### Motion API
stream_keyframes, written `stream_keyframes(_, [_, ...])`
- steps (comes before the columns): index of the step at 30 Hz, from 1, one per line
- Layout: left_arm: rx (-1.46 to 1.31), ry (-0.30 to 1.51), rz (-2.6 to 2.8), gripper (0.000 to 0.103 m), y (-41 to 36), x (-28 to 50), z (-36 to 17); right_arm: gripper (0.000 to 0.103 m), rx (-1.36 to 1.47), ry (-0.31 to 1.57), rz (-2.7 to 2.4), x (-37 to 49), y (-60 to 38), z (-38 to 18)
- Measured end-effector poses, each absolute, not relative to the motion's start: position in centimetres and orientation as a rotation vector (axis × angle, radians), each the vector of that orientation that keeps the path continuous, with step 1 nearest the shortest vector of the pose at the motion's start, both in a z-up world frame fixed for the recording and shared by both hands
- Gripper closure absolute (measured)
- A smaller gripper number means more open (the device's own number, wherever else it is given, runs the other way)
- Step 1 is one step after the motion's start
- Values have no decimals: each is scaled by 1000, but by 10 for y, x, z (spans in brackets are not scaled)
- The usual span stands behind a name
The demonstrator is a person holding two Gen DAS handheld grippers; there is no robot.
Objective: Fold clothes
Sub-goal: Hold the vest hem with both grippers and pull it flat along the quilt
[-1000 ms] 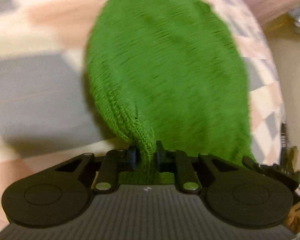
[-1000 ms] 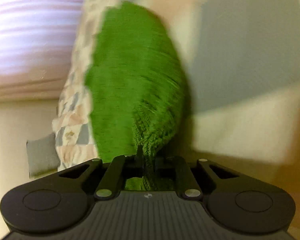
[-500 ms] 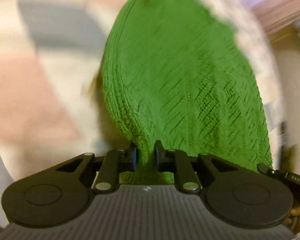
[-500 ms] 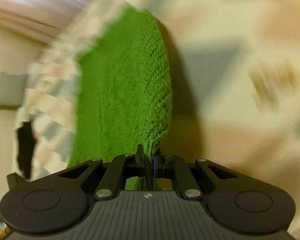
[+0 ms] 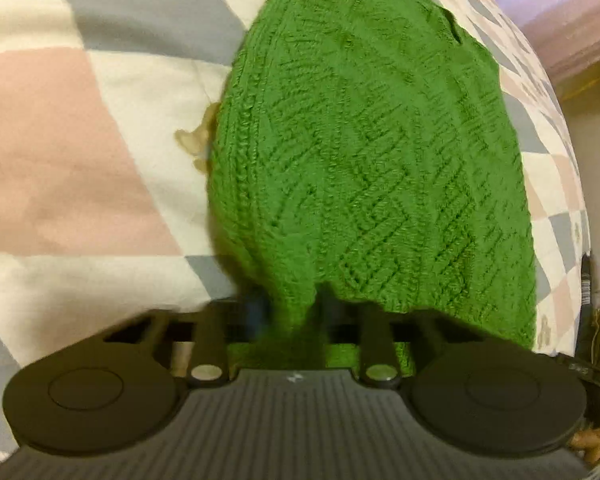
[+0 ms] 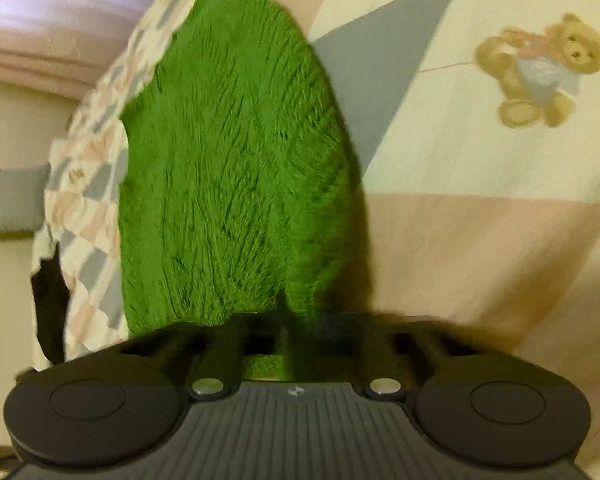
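1. A green knit garment (image 5: 364,152) stretches straight ahead of the left hand-held gripper (image 5: 288,312), its long axis running away from the fingers across a patchwork bedspread (image 5: 60,152) on a bed.

2. The left hand-held gripper is closed on a bunched near corner of the knit, cloth filling the narrow gap between its fingers.

3. The right hand-held gripper (image 6: 296,328) likewise pinches the garment's (image 6: 228,168) near edge; blur softens the fingertips, yet the fabric is clearly caught between them.

4. Each holds one near corner, so neither is nearer; judged from this, the coming fold carries the near edge forward along that axis.

5. The yarn is chunky, with a chevron-like ribbed pattern and a rounded side edge; soft and floppy, it will likely sag.

6. A printed teddy bear (image 6: 540,68) decorates the bedspread (image 6: 480,200), well to the garment's right.
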State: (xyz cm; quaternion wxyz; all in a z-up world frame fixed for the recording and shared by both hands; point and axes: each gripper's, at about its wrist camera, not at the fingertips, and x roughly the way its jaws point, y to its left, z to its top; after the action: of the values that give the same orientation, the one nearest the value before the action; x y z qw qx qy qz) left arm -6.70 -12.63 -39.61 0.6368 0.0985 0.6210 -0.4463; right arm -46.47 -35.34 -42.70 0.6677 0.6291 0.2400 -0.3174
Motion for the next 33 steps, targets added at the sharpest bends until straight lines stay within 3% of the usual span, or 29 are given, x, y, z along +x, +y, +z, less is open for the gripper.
stream_keyframes(6, [160, 1290, -1151, 92, -106, -67, -341, 95, 1273, 483, -653, -483, -350, -360])
stream_keyframes(11, [260, 1413, -1056, 91, -100, -73, -388, 95, 1334, 604, -726, -490, -334, -394])
stream_keyframes(12, [282, 1435, -1027, 91, -102, -73, -397, 93, 1350, 636, -748, -490, -331, -404])
stream_keyframes(16, [254, 1427, -1039, 80, -98, -68, -387, 66, 1332, 653, -815, -494, -328, -401])
stream_keyframes(19, [248, 1385, -1051, 69, -91, -63, -370, 59, 1267, 639, -820, -499, -324, -386])
stream_keyframes(23, [267, 1374, -1051, 65, -104, -64, -382, 57, 1281, 641, -845, -502, -323, -395])
stream_keyframes(24, [311, 1364, -1044, 65, -107, -68, -387, 58, 1290, 640, -848, -498, -322, -399])
stream_keyframes(26, [397, 1342, -1029, 70, -113, -76, -398, 88, 1289, 653, -846, -488, -319, -403])
stream_keyframes(27, [427, 1329, -1028, 84, -115, -80, -401, 95, 1284, 663, -844, -485, -317, -403])
stream_keyframes(28, [432, 1313, -1039, 93, -116, -83, -397, 96, 1278, 673, -842, -481, -315, -404])
stream_keyframes(29, [436, 1297, -1049, 95, -117, -86, -393, 96, 1265, 679, -839, -478, -313, -402])
stream_keyframes(33, [478, 1253, -1063, 95, -113, -91, -387, 94, 1216, 683, -819, -480, -307, -393])
